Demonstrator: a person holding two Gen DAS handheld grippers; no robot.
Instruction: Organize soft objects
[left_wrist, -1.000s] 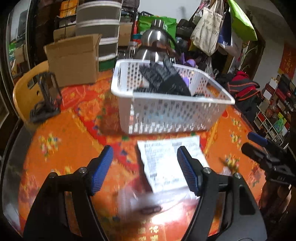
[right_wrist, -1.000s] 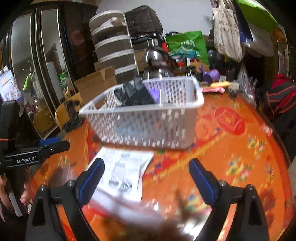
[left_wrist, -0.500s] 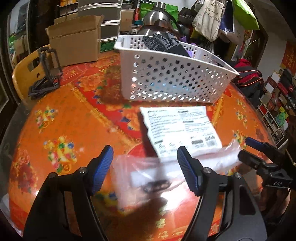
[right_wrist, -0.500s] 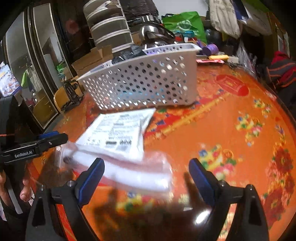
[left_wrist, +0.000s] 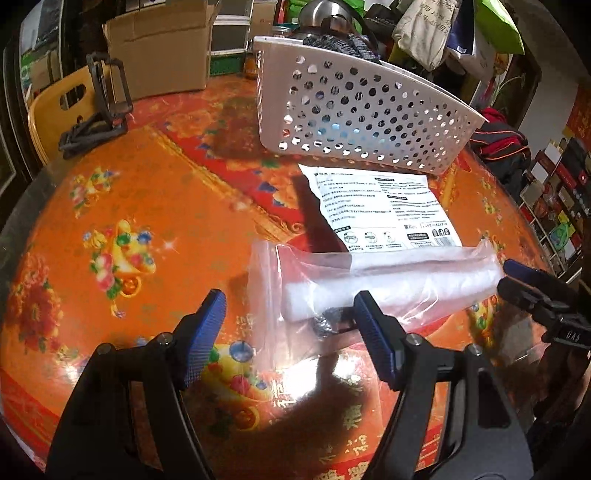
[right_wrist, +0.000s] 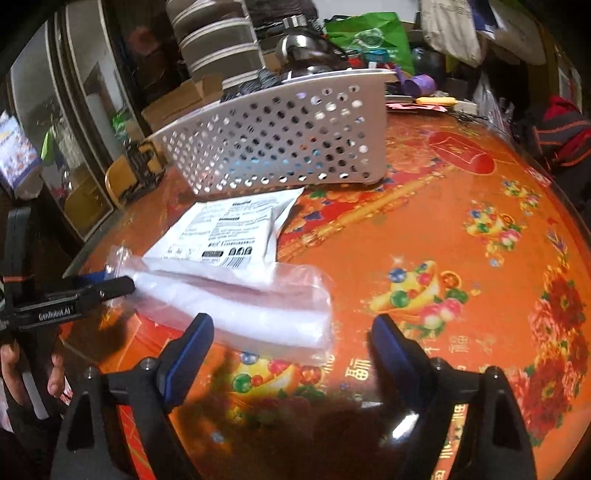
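left tool (left_wrist: 291, 325): black frame | blue ribbed pads | silver screws

1. Left wrist camera looks steeply down along its claw (left_wrist: 288, 332), close over the tabletop (left_wrist: 147, 206).
2. Right wrist camera does likewise; both share the clear bag (right_wrist: 236, 302) and basket (right_wrist: 280, 140).

Orange floral table (left_wrist: 147, 206), cluttered shelves (left_wrist: 554, 206)
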